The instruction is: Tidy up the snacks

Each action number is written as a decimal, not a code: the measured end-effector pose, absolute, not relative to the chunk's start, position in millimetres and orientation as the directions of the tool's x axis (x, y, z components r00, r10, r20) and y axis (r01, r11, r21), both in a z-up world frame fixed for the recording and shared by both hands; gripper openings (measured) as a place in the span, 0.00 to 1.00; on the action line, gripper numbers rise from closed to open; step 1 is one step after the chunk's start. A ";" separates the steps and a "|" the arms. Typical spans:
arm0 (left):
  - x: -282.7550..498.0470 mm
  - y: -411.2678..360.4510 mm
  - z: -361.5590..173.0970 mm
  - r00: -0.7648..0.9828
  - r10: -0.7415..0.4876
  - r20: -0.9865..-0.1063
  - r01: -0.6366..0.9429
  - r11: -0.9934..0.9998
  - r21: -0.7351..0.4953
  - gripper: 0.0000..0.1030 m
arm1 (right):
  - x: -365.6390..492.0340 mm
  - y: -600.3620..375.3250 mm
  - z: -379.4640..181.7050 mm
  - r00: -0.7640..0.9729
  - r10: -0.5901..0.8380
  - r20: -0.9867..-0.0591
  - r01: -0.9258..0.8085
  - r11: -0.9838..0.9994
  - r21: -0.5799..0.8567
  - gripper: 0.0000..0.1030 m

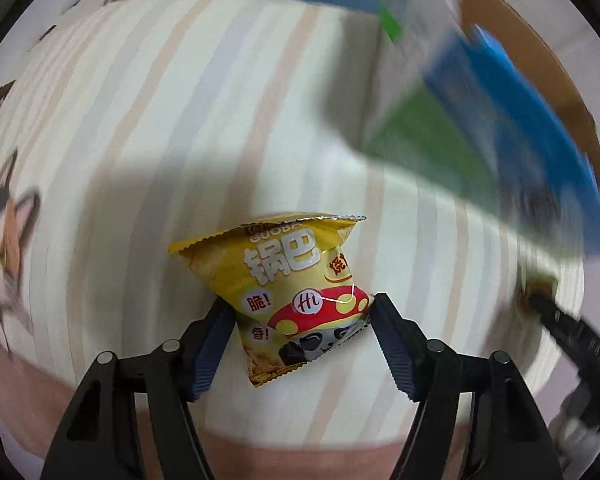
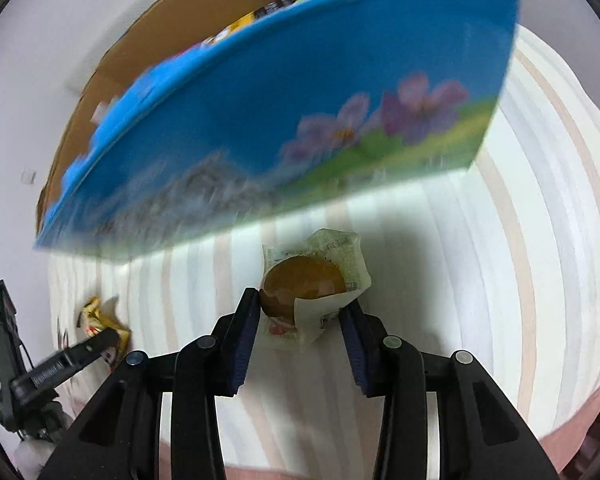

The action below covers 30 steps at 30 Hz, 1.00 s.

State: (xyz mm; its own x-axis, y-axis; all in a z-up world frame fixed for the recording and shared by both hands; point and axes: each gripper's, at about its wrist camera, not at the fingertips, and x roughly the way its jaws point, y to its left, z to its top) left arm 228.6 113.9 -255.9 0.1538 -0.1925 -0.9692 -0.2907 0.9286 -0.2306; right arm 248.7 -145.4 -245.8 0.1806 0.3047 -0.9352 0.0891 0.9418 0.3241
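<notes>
The left gripper [image 1: 300,312] points down at a striped cloth [image 1: 180,120]. Its two pads squeeze a yellow bag [image 1: 288,292] that lies on the cloth. The right gripper [image 2: 300,312] points down too. Its pads pinch a clear pack [image 2: 312,284] with a brown cake inside, also on the cloth. A blue box [image 2: 300,100] stands just behind the pack.
</notes>
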 end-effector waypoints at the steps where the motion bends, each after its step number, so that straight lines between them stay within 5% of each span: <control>1: 217.7 108.4 -257.0 0.141 -0.199 -0.970 -0.279 0.932 -0.231 0.66 | 238.5 -144.6 -244.6 0.169 0.314 -0.934 0.077 0.941 0.330 0.42; 18: 91.2 63.1 -302.3 -0.019 -0.259 -0.966 -0.285 0.927 -0.243 0.66 | 83.8 -148.0 -272.7 -0.011 0.386 -0.923 0.090 0.919 0.383 0.42; 22: 67.2 97.1 -293.1 0.013 -0.358 -0.934 -0.379 0.862 -0.336 0.66 | 82.5 -159.3 -263.5 -0.018 0.395 -0.919 0.114 0.914 0.390 0.66; 30: 49.9 127.3 -288.5 0.086 -0.470 -0.878 -0.541 0.718 -0.437 0.66 | 79.5 -176.2 -255.7 0.008 0.419 -0.908 0.185 0.892 0.413 0.66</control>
State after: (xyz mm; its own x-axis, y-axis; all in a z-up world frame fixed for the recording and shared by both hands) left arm 49.9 127.3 -288.5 0.0855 -0.4701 -0.8785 -0.5411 0.7184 -0.4371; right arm 79.5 -176.2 -255.7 0.0078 0.4188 -0.9080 0.1852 0.8918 0.4129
